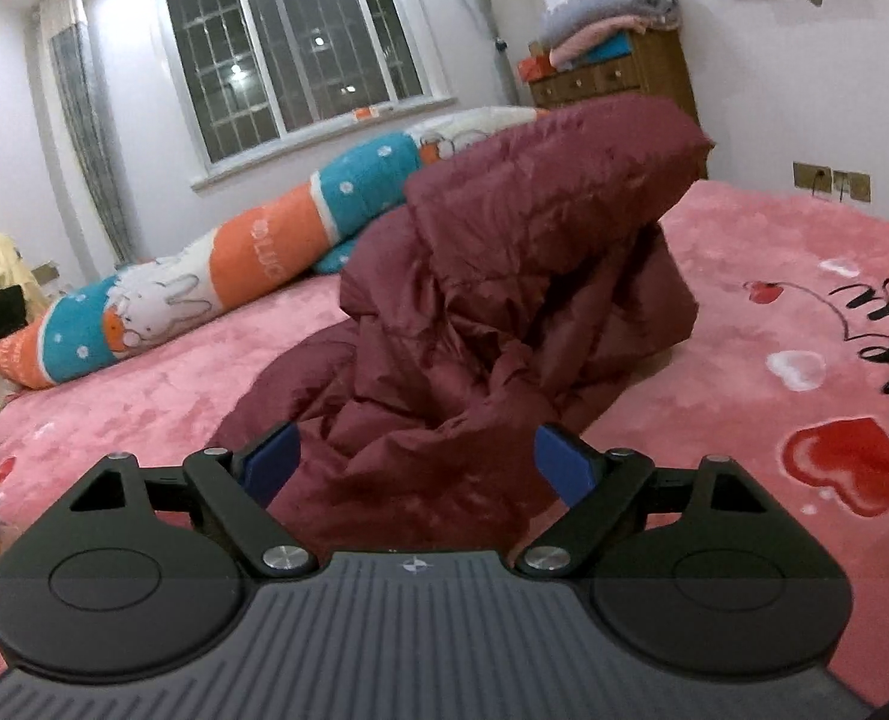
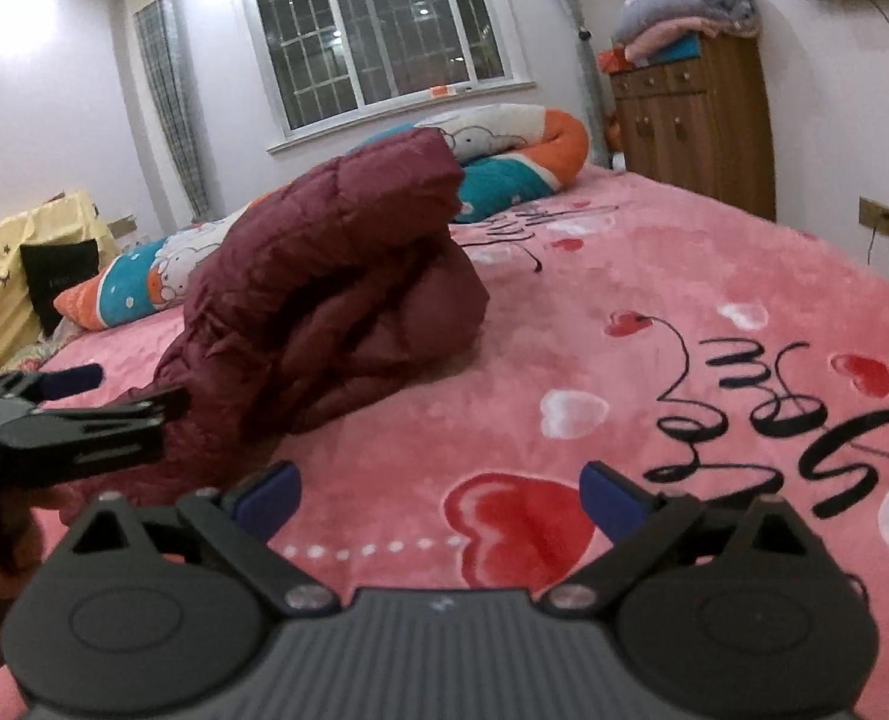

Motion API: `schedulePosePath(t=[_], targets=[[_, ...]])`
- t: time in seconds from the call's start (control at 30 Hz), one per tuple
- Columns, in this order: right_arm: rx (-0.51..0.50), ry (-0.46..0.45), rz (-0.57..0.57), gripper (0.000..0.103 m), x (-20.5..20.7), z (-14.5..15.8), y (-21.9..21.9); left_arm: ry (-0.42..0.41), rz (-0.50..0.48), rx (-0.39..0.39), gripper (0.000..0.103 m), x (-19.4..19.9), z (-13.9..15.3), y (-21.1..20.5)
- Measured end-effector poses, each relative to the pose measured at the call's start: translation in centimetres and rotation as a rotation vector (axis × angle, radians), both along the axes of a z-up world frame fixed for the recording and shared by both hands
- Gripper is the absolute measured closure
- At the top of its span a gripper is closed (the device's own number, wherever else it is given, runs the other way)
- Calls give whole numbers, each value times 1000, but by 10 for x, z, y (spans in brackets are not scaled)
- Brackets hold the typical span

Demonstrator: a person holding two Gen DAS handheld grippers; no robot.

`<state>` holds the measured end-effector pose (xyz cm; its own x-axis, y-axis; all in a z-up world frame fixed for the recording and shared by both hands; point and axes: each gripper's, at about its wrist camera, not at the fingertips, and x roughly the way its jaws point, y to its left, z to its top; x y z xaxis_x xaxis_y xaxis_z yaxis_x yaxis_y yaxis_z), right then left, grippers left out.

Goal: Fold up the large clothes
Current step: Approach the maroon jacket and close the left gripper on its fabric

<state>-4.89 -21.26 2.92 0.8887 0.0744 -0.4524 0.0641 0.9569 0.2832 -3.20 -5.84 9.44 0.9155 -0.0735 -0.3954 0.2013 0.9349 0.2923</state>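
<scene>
Both grippers, left (image 1: pixel 417 459) and right (image 2: pixel 441 495), gape wide and empty. We judge the fold just starting: the coat (image 1: pixel 504 300) lies bunched ahead of the left, so next we grasp its near hem.

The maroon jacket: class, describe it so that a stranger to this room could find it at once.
Start at the pink bedspread with red hearts. The maroon jacket lies bunched in a heap near its middle, in front of the long cartoon rabbit bolster. It alone is dark, plain and quilted; its neighbours are bright and patterned.

Left gripper (image 1: pixel 417 459) spread wide, nothing between its blue pads (image 1: pixel 273 461), low over the maroon jacket (image 1: pixel 504 300) heaped on the pink blanket (image 1: pixel 774 276).
</scene>
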Motion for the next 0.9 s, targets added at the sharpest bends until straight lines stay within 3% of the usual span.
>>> schedulePosePath(t=[0.3, 0.5, 0.63, 0.73, 0.9], targets=[[46, 11, 6, 4, 8, -4, -9, 56, -50, 61, 5, 25, -23, -23], [53, 19, 2, 4, 10, -6, -13, 50, -70, 59, 0, 19, -28, -28], [67, 19, -8, 4, 10, -7, -18, 63, -52, 130, 0, 26, -43, -30], [67, 24, -5, 4, 11, -8, -19, 66, -25, 165, 13, 32, -48, -31], [80, 25, -3, 4, 11, -9, -22, 98, 25, 100, 64, 31, -37, -27]])
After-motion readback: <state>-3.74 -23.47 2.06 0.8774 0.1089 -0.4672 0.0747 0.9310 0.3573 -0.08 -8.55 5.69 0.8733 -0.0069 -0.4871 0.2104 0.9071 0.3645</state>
